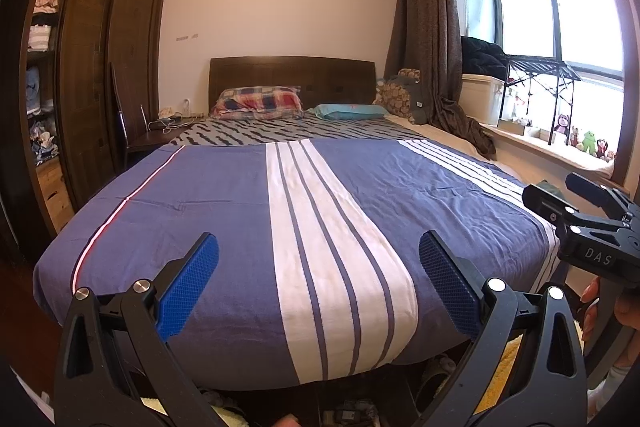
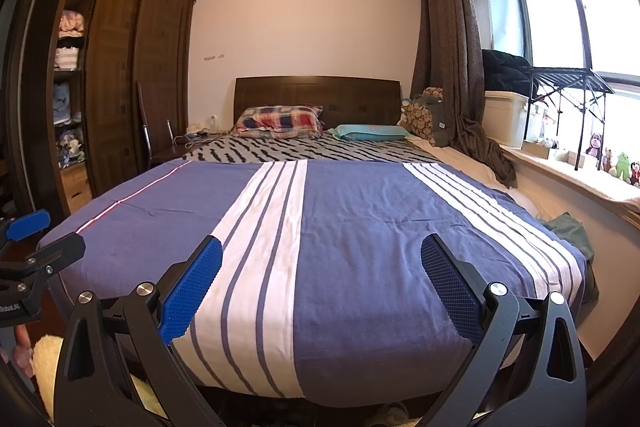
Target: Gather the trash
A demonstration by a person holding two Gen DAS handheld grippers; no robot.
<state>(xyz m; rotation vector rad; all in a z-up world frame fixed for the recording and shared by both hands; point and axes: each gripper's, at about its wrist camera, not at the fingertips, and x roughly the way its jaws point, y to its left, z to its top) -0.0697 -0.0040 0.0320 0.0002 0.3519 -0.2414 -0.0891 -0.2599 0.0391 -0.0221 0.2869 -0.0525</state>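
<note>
Above bed foot, empty spread claws

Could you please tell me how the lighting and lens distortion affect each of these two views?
Left wrist view: the window is blown out to white, the wardrobe side stays dim, and the fisheye bows the bed edge and darkens the corners. Right wrist view: the same overexposed window, curved wardrobe lines and black corner vignetting; the blue bedspread is evenly lit and sharp.
</note>
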